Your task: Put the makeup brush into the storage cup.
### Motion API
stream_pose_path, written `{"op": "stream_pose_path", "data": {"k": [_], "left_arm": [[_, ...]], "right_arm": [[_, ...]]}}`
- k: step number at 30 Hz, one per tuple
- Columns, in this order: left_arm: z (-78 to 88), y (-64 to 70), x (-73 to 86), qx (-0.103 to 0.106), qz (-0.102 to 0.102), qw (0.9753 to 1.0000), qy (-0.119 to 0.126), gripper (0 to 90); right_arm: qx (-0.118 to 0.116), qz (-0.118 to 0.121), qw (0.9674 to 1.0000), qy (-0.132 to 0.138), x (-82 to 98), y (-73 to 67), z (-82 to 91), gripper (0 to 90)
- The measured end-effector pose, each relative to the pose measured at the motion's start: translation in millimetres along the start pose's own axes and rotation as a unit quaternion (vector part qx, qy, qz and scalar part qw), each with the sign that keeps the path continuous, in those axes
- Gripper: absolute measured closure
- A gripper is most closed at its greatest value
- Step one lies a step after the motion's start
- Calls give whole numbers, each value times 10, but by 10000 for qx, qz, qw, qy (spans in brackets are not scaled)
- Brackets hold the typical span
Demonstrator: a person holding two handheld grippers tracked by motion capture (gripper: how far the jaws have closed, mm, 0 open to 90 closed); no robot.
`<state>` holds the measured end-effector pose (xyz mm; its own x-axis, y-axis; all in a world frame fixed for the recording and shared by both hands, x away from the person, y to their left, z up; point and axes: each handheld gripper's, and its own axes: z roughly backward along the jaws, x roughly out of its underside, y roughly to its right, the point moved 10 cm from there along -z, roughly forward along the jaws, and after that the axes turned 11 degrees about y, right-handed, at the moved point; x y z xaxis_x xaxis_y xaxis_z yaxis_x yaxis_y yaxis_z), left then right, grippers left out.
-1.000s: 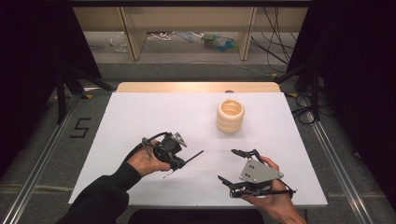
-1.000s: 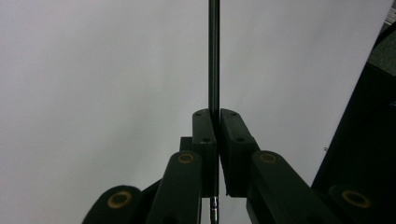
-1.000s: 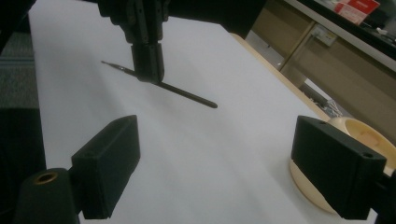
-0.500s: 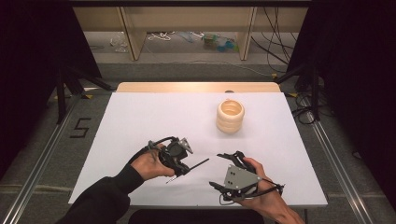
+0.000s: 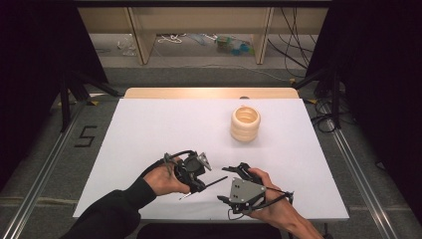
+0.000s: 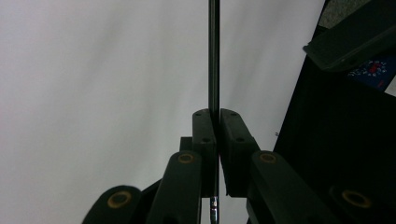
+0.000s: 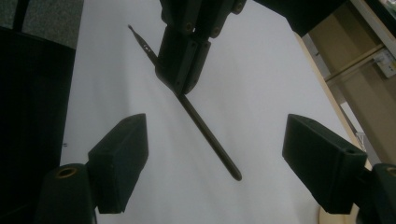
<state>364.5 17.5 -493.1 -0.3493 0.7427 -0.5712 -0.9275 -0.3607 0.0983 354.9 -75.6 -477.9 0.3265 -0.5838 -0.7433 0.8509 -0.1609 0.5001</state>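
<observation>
A thin, dark, smooth rod (image 7: 205,135) (a pen, perhaps) is pinched in the left gripper (image 5: 199,179) above the white table (image 5: 164,124). The right gripper view reveals its fine tip. The right gripper (image 5: 234,186), just beside its free end, has been closing, the rod between its spread jaws, untouched. A ribbed cream cup (image 5: 245,123) stands well apart.

Left gripper (image 5: 195,172): black body, black looped cable, small grey three-cornered plate on top. Right gripper (image 5: 234,185): black, larger grey plate bearing what appear to be two dark screws, thin black cable. Jaw links carry brass-coloured pivot rings. The left forearm wears a black sleeve (image 5: 117,211).
</observation>
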Motion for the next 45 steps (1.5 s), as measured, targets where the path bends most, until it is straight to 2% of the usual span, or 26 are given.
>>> {"op": "stream_pose_path", "data": {"k": [5,6,8,9,10,11,12,15,17,19,21,23,24,25,27,28,29,30,32,33,35,36,38,42,43,45], "left_arm": [[-10,44,-12,57,-69,10000,-37,856],[-7,50,-13,81,-85,9999,-60,856],[-8,64,-21,75,-72,9999,-53,856],[-6,68,-23,100,-91,9999,-62,856],[7,60,-21,115,-185,9997,-118,856],[-3,83,-39,86,-68,9999,-10,856],[5,84,-39,107,-121,9999,-31,856],[19,100,-47,122,-95,9999,-6,856],[25,107,-45,151,-115,9998,-27,856],[23,111,-44,155,-122,9998,-34,856],[16,120,-39,158,-117,9998,-64,856],[12,131,-38,177,-128,9997,-85,856],[26,123,-25,208,-236,9993,-187,856],[19,124,-30,211,-247,9993,-173,856],[6,143,-39,215,-171,9995,-126,856],[7,154,-35,227,-141,9995,-143,856],[3,156,-36,242,-149,9995,-151,856],[13,139,-23,258,-275,9990,-254,856],[11,148,-17,294,-284,9987,-301,856],[7,152,-20,288,-268,9988,-291,856],[6,152,-19,301,-301,9986,-324,856],[3,153,-21,302,-302,9986,-321,856],[2,156,-22,303,-302,9985,-330,856],[3,175,-30,334,-263,9986,-326,856],[0,178,-31,344,-268,9985,-330,856],[-5,178,-29,342,-289,9984,-358,856]], "right_arm": [[-198,259,9994,-76,29,-40,-49,293],[-210,444,9987,-108,41,-23,-54,300],[-245,389,9988,-154,43,-64,-63,306],[-249,625,9976,-163,44,-32,-71,318],[-252,654,9974,-146,37,-36,-79,326],[-275,717,9970,-122,31,-36,-89,333],[-255,771,9966,-124,28,-30,-93,346],[-267,849,9959,-188,37,-36,-91,368],[-275,762,9964,-264,56,-67,-85,390],[-302,992,9943,-255,42,-50,-93,410],[-328,907,9947,-344,57,-86,-90,427],[-367,1164,9922,-259,33,-71,-118,438],[-428,1220,9912,-267,35,-80,-127,441],[-385,1153,9922,-281,37,-90,-130,454],[-400,1248,9908,-346,48,-84,-128,474],[-382,1214,9912,-366,50,-91,-130,481],[-359,1060,9926,-467,75,-117,-118,487],[-443,1312,9898,-349,54,-98,-147,496],[-500,1465,9872,-378,57,-94,-151,521],[-500,1397,9881,-409,63,-119,-157,529],[-549,1523,9858,-438,66,-120,-162,544],[-540,1347,9881,-506,87,-153,-151,557],[-461,1291,9893,-500,79,-158,-148,579],[-564,1381,9875,-502,78,-170,-157,600],[-592,1484,9859,-507,80,-160,-161,605],[-566,1458,9862,-540,83,-170,-159,625]]}}
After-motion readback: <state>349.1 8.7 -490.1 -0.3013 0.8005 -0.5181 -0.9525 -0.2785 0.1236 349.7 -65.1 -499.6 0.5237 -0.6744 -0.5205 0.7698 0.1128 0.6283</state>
